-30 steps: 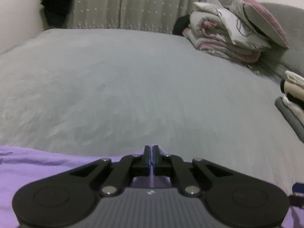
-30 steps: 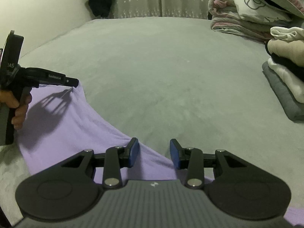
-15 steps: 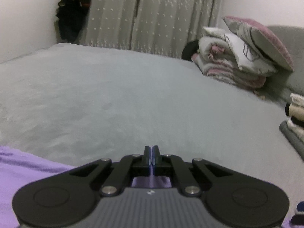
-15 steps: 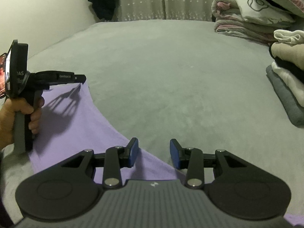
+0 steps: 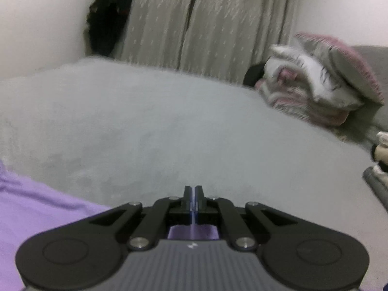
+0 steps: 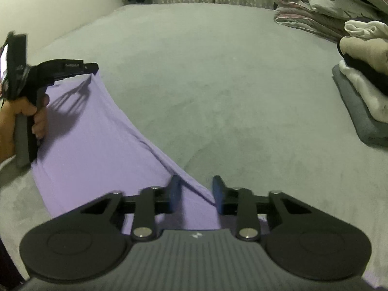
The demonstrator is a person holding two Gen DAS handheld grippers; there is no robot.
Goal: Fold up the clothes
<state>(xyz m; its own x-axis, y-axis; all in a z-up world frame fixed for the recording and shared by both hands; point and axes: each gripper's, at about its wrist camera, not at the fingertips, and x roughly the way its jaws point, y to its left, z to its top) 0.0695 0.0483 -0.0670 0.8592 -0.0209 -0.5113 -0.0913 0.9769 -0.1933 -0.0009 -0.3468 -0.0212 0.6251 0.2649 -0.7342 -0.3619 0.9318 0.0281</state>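
Two claws on the purple garment (image 6: 97, 150): left claw (image 6: 93, 67) clamped, right claw (image 6: 196, 191) closing around it

Left gripper (image 5: 193, 191) clamped tight, hand (image 6: 26, 118) on handle; right gripper (image 6: 196, 191) closing.

Left wrist view: rides behind the left claw (image 5: 193, 195), low and close over the bed (image 5: 169, 121), facing the curtain (image 5: 206, 24) at 12 o'clock.
Right wrist view: behind the right claw (image 6: 196, 191), higher, tilted steeply down.
Shared: bed, purple garment (image 6: 97, 145), bedding pile (image 5: 315, 84) at 2 o'clock.
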